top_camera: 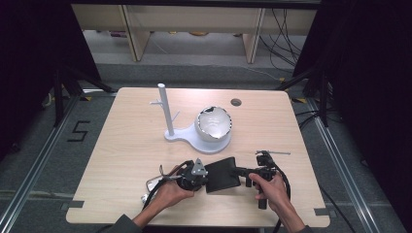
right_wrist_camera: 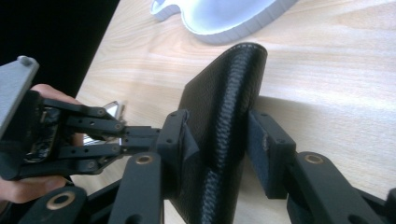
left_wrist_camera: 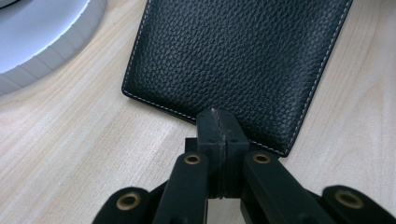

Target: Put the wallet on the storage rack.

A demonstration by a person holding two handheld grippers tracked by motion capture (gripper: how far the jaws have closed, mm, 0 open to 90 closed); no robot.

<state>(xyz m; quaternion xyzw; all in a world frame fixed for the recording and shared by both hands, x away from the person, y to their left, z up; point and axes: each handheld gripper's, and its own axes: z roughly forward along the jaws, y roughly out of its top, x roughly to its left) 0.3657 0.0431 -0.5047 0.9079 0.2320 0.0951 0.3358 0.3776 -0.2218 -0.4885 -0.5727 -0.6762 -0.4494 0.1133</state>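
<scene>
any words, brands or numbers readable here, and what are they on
"5": a black numeral marked on the grey floor left of the table.
Black leather wallet: white stitching along its edges, no brand or lettering visible.
White stand and its base: no text.
Left hand-held gripper and right hand-held gripper: no readable marking.

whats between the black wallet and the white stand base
Nothing: in the high view a bare strip of table separates the black wallet from the white stand base. The left gripper view shows the same light wood gap.
</scene>
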